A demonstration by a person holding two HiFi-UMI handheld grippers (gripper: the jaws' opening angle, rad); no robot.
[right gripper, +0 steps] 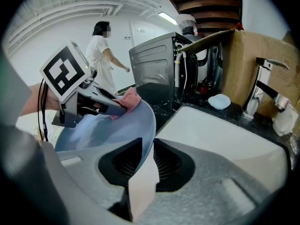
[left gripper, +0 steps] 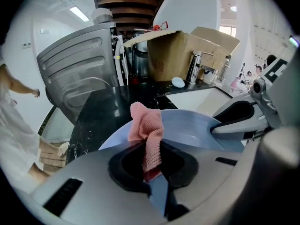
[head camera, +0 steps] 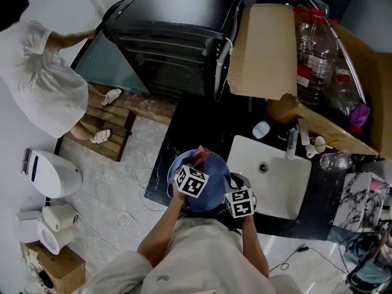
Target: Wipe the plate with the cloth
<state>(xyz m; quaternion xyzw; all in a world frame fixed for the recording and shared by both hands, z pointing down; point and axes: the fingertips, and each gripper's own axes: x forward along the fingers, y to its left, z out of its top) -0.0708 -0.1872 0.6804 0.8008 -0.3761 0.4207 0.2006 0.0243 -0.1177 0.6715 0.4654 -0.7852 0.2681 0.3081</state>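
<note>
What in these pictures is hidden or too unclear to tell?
- Head view: the near part of the plate lies under the two marker cubes and the person's hands.
- Left gripper view: the patch of plate under the cloth is covered by the cloth itself, which the left gripper pinches.
- Right gripper view: the bystander has a blurred face.
- Head view: the print on the bottle is too small to read.

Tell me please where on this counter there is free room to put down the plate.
The black counter is bare between the plate and the cardboard box, left of the sink. The sink basin is empty too. Behind the sink it is crowded: faucet, a pale blue lump, bottles.
</note>
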